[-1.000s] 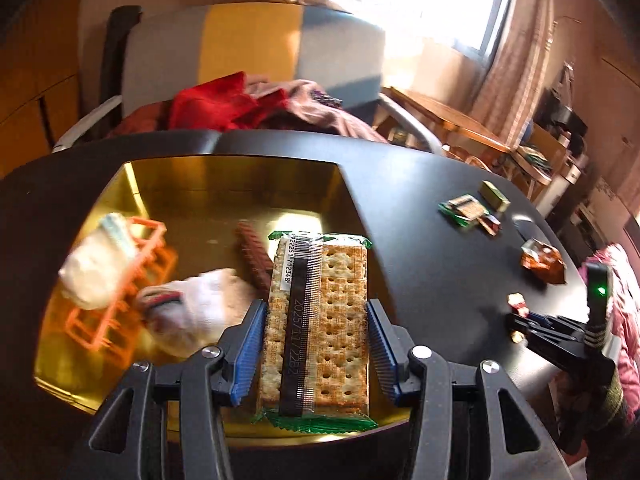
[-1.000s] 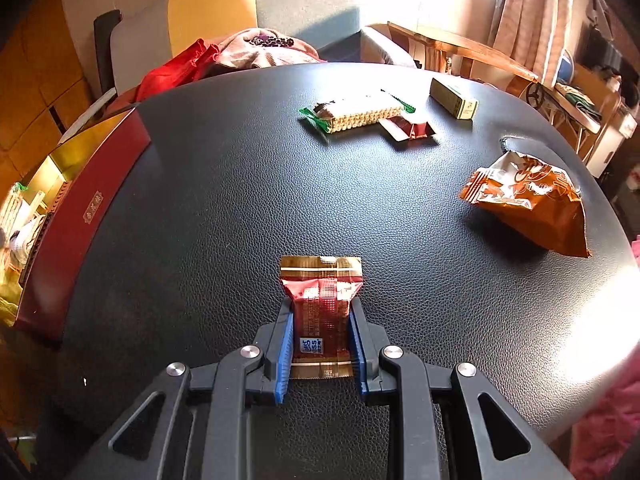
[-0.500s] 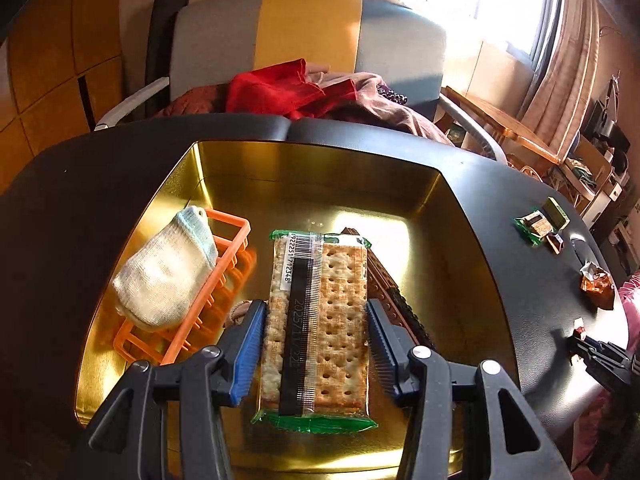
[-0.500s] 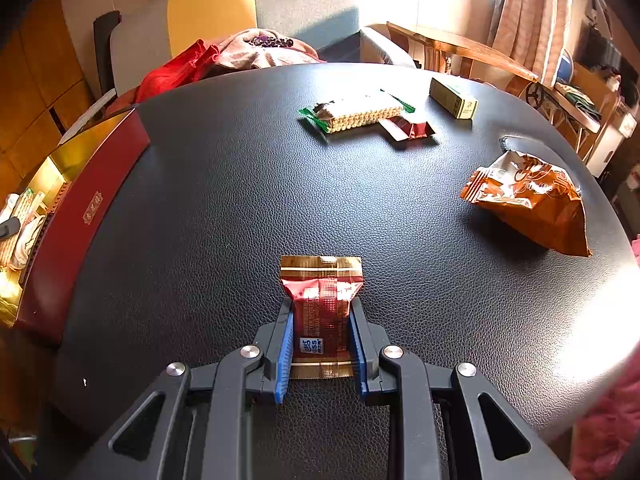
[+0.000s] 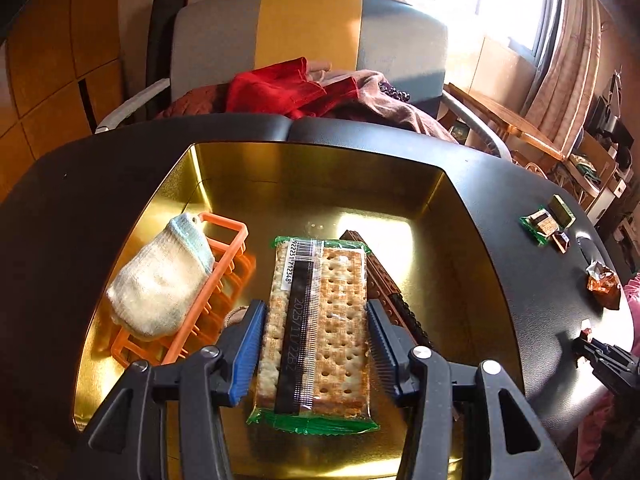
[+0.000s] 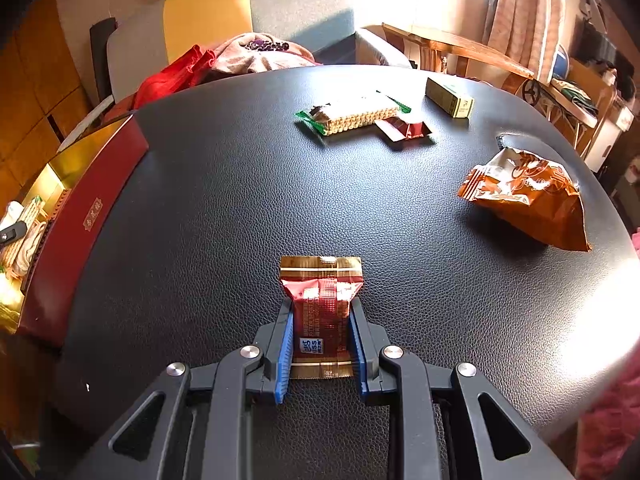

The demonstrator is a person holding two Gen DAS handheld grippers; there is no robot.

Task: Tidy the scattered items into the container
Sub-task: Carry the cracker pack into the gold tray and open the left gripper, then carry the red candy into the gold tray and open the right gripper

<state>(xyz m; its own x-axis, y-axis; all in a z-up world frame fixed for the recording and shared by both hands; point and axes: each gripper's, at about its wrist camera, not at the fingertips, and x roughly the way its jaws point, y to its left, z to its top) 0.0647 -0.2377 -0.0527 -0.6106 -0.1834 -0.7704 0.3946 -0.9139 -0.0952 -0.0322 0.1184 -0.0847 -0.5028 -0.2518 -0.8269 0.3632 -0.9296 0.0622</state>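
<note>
The left tongs (image 5: 316,344) gripped a cracker packet (image 5: 318,320) over the gold-lined container (image 5: 452,216). The right tongs (image 6: 320,344) were closed on a red snack wrapper (image 6: 322,304) – low over the black bench (image 6: 240,208).

Held lengthwise over the gold-lined rectangular tin with red outer walls (image 5: 460,216): a clear-wrapped cracker pack with green ends (image 5: 316,328). Inside already, a pale knitted sock (image 5: 160,280) on an orange plastic rack (image 5: 224,272). Still out on the black tabletop: a small red-and-gold foil snack packet (image 6: 322,312), gripped; a wafer pack (image 6: 352,116); an orange crinkled bag (image 6: 528,196); a green box (image 6: 448,98).
</note>
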